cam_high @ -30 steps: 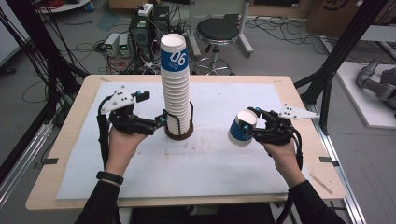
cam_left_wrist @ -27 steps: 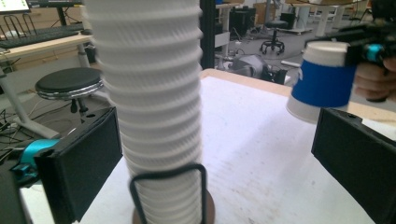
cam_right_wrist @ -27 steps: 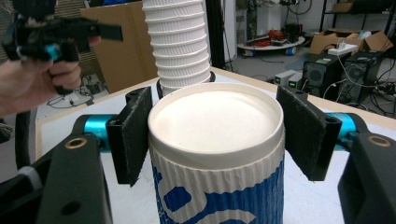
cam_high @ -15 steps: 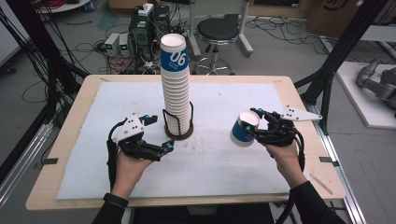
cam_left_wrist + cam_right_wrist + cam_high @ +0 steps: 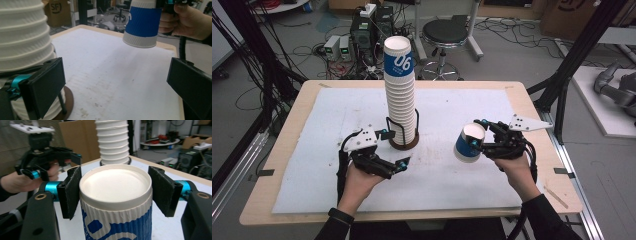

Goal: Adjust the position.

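White matting covered the surface; my right fingers (image 5: 115, 195) pinched a light, crushable paper cup (image 5: 116, 202) below its rim, left fingers (image 5: 120, 82) wide.

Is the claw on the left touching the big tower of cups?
Apart. In the high view, the left gripper sits open on the mat's near side, with bare white mat between its tips and the cup stack.
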